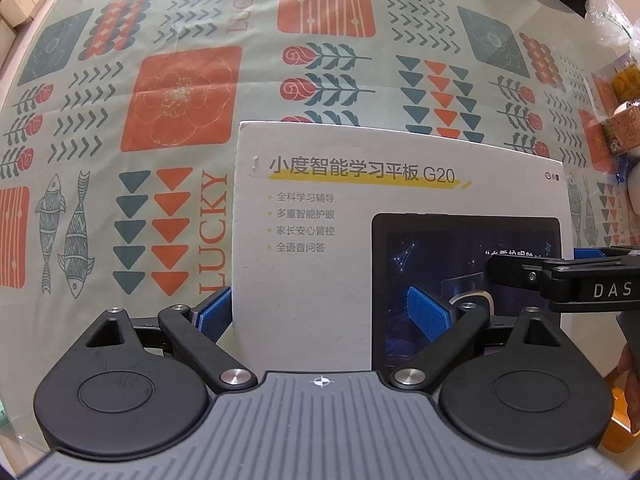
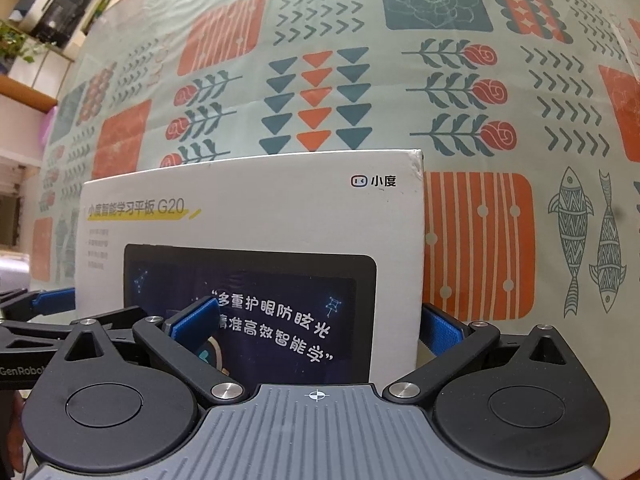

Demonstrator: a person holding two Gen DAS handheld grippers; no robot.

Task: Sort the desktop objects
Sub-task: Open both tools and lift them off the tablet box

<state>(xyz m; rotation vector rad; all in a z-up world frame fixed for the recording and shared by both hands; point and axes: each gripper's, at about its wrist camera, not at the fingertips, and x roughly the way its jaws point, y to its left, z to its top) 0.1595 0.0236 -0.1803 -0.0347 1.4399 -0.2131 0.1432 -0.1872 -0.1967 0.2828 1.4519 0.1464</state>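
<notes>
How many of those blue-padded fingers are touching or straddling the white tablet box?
4. Each gripper straddles one side edge of the white tablet box: one finger lies over the printed face, one outside the edge. Actual contact is unclear.

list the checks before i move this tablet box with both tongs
1. Left tongs open: ok; one pad sits outside the tablet box's left edge, the other over its face.
2. Right tongs open: ok; they straddle the right edge the same way.
3. Box clamped: not ok; neither pair is shut on it.
4. Box lifted or resting on the tablecloth: cannot tell.
5. Cloth beyond the box free: ok.
6. Packets at the table edge clear of the box: ok.
</notes>
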